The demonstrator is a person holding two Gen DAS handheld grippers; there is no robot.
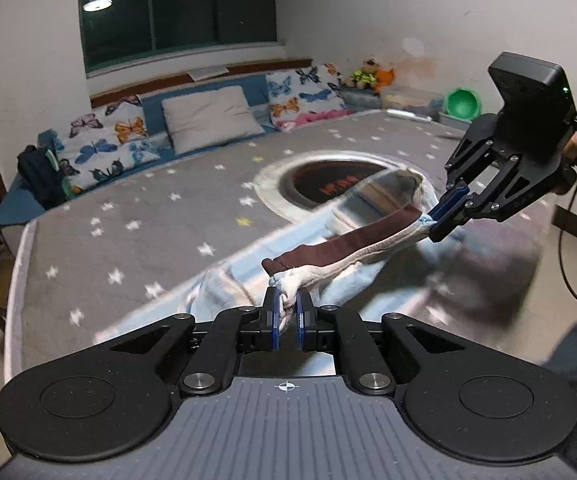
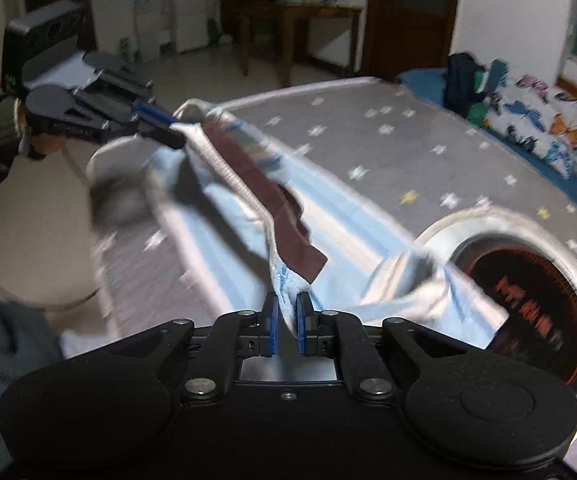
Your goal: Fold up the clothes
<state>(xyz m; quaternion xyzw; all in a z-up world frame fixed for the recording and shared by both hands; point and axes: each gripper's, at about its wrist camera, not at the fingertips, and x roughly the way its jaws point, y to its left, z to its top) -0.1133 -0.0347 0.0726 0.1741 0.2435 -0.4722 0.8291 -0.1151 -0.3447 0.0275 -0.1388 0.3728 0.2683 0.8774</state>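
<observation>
Readable marks: almost none.

You have one printed sign: orange-red characters in the dark round emblem [image 1: 338, 186] on the bed cover [image 1: 136, 216], toward its middle; they look like block letters but blur keeps you from reading them. Faint raised lettering on the left gripper [image 2: 160, 126] is illegible too.

place: home bedroom | evidence: bed [image 1: 128, 216], butterfly pillows [image 1: 108, 140], window [image 1: 176, 8], wooden door [image 2: 412, 16]
</observation>
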